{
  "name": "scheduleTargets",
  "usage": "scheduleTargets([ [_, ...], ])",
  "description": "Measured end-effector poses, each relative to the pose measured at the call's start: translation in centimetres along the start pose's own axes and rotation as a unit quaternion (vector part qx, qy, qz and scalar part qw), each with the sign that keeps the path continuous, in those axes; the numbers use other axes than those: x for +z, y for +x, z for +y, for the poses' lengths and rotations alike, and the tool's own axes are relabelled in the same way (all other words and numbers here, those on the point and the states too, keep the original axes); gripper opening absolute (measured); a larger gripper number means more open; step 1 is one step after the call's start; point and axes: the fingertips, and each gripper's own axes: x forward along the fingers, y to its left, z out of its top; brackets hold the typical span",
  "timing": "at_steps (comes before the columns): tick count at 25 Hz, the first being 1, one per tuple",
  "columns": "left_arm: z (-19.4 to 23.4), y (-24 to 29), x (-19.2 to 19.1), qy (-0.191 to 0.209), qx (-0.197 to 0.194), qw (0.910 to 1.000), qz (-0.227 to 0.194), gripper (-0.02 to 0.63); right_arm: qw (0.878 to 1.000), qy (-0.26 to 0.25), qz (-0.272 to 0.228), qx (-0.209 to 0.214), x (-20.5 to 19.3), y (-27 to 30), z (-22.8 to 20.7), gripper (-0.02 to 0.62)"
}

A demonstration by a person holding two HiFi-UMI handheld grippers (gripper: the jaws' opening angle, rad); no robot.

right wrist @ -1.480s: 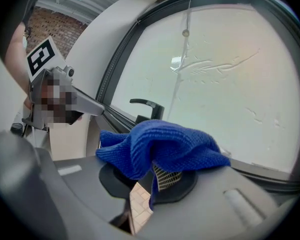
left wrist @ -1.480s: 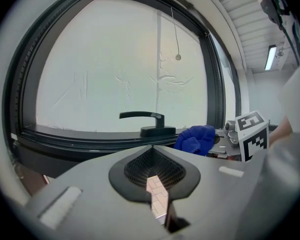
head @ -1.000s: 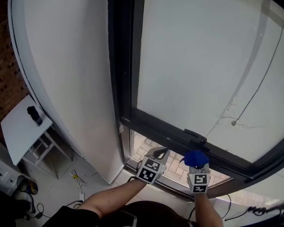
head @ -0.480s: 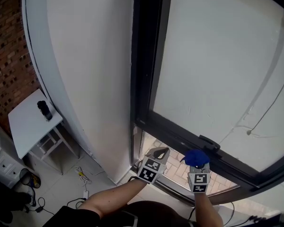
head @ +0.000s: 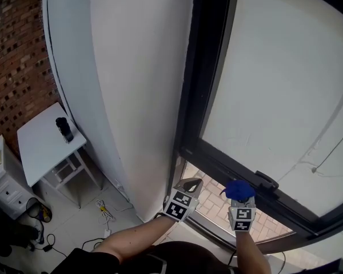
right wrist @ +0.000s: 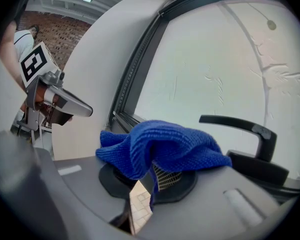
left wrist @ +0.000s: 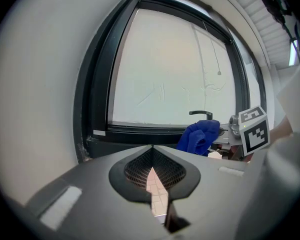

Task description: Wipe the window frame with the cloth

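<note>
A dark window frame (head: 201,90) runs up the middle of the head view, and its lower rail (head: 228,170) carries a black handle (head: 267,180). My right gripper (head: 238,193) is shut on a bunched blue cloth (head: 238,188), held just in front of the lower rail beside the handle. In the right gripper view the cloth (right wrist: 160,146) drapes over the jaws, with the handle (right wrist: 240,125) close behind. My left gripper (head: 188,184) is shut and holds nothing, level with the right one near the frame's bottom corner. From the left gripper view I see the cloth (left wrist: 199,136) and the rail (left wrist: 140,131).
A white wall panel (head: 137,96) borders the frame on the left, with a brick wall (head: 17,67) beyond it. A small white table (head: 43,147) with a dark object (head: 63,128) stands below left. Cables (head: 106,213) lie on the floor. Paving (head: 217,201) shows through the lower pane.
The head view has swung left, so the window frame sits further right and more brick wall and table show. Both grippers keep their places by the lower rail, cloth still held.
</note>
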Motion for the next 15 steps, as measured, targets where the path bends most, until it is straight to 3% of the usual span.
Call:
scheduleTargets([
  [15,6.2,-3.5,-1.1,-0.009,0.010,0.9999,-0.001,-0.006,1.000,-0.001,0.009,-0.005,1.4,4.4,4.5,0.049],
])
